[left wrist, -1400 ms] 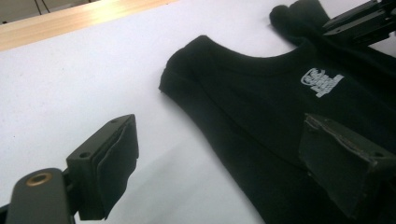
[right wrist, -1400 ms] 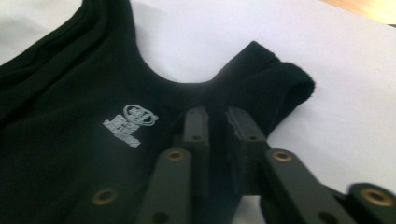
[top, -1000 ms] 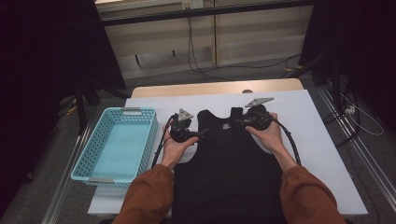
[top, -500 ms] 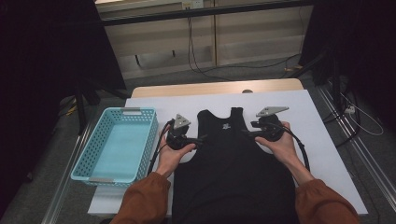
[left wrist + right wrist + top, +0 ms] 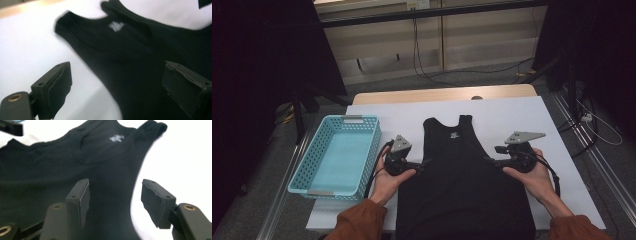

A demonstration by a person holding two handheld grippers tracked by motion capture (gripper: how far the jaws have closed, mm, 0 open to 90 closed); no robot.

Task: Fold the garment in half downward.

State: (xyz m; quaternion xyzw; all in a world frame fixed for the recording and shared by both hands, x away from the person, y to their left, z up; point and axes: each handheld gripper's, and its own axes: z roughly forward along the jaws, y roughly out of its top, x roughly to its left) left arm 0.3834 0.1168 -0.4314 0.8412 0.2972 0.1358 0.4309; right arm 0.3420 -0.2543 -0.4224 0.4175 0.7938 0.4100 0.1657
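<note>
Viewed from the person's side, left to right: a light-blue perforated basket (image 5: 334,155) stands at the left edge of the white surface (image 5: 522,112), apart from the garment. Next comes the left hand-held gripper (image 5: 424,163), held level in the left hand (image 5: 389,177) with its jaws pointing inward at the left side seam of the black tank top (image 5: 462,185); in the left gripper view its jaws stand released, one pad over bare white surface and the other over black cloth, so the garment's edge (image 5: 100,75) runs between them without being pinched. The tank top lies flat in the middle of the surface, its long axis running away from the person, straps and white neck label (image 5: 454,135) at the far end, hem toward the near edge. At the right, the right hand-held gripper (image 5: 490,161) mirrors the first, in the right hand (image 5: 532,175), aimed inward at the right side seam; its jaws have just been opening and stand apart, straddling the cloth edge (image 5: 136,187) with nothing clamped. Each gripper sits just beside its own seam, level with the lower armhole, equally near; the coming move seems to turn on closing over those two opposite edges at once.
</note>
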